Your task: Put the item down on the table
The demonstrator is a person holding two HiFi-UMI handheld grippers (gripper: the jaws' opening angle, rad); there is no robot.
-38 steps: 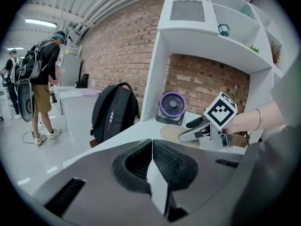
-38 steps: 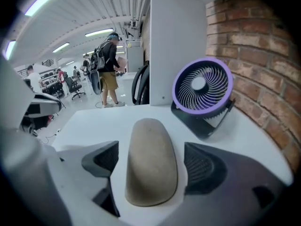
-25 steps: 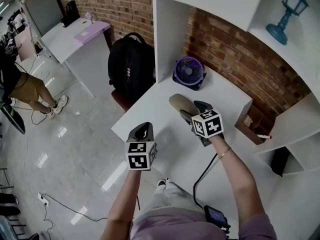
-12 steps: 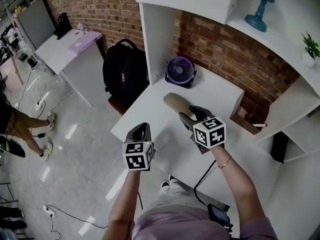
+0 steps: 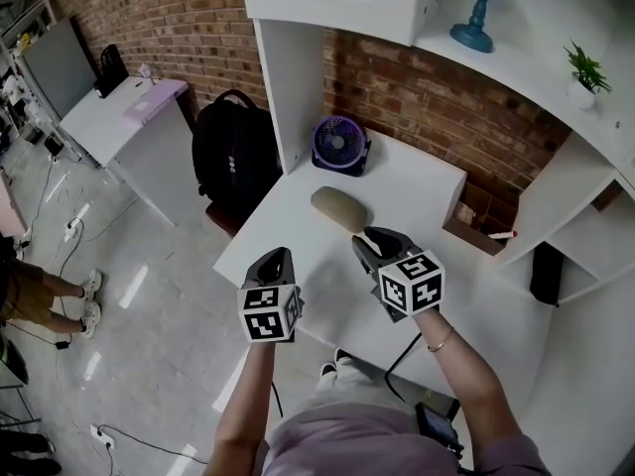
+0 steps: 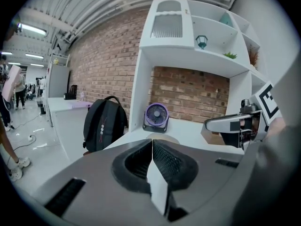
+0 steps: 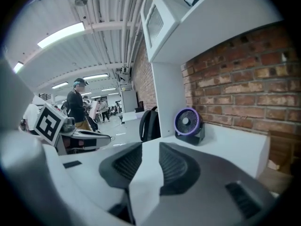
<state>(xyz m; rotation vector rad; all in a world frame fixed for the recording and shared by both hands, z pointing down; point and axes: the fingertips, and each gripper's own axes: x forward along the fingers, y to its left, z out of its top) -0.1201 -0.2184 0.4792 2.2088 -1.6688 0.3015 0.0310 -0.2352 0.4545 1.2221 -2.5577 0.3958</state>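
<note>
A beige oblong item [image 5: 340, 208] lies flat on the white table [image 5: 417, 186], in front of the fan. My right gripper [image 5: 372, 238] hovers just short of its near end, apart from it. Its jaws are closing, a gap still shows between the pads [image 7: 171, 161], and nothing is between them. My left gripper [image 5: 275, 256] hangs over the table's near left edge with its jaws pressed together and empty. In the left gripper view the item [image 6: 163, 136] peeks just beyond the shut left gripper [image 6: 152, 142].
A purple fan [image 5: 340, 145] stands at the table's back by the brick wall. A black backpack [image 5: 230, 157] sits on a chair to the left. A small open box [image 5: 476, 236] is at the right. White shelves carry a blue lantern [image 5: 474, 8] and a plant [image 5: 583, 72].
My right gripper has drawn back from the beige item toward me and its jaws have narrowed. The item stays lying on the table. The left gripper has hardly moved.
</note>
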